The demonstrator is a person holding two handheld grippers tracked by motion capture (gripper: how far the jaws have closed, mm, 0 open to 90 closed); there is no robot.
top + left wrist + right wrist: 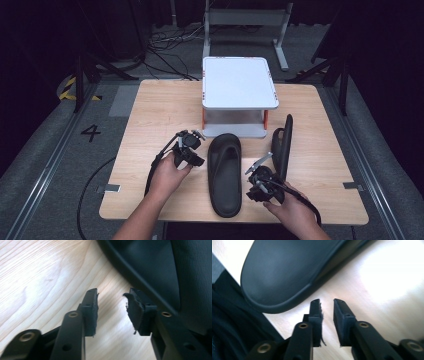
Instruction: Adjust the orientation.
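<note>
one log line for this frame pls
left gripper: open, empty, beside flat slipper | right gripper: open, empty, between slippers | second slipper: on edge | white stand: bare

cut off — flat slipper (pixel 160 267) | blurred — tabletop (pixel 387 272)

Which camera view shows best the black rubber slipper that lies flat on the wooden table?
The high view: the black rubber slipper lying flat appears whole there, sole down, between both grippers. The left gripper view shows its edge and strap close up. The right gripper view shows one rounded end.
</note>
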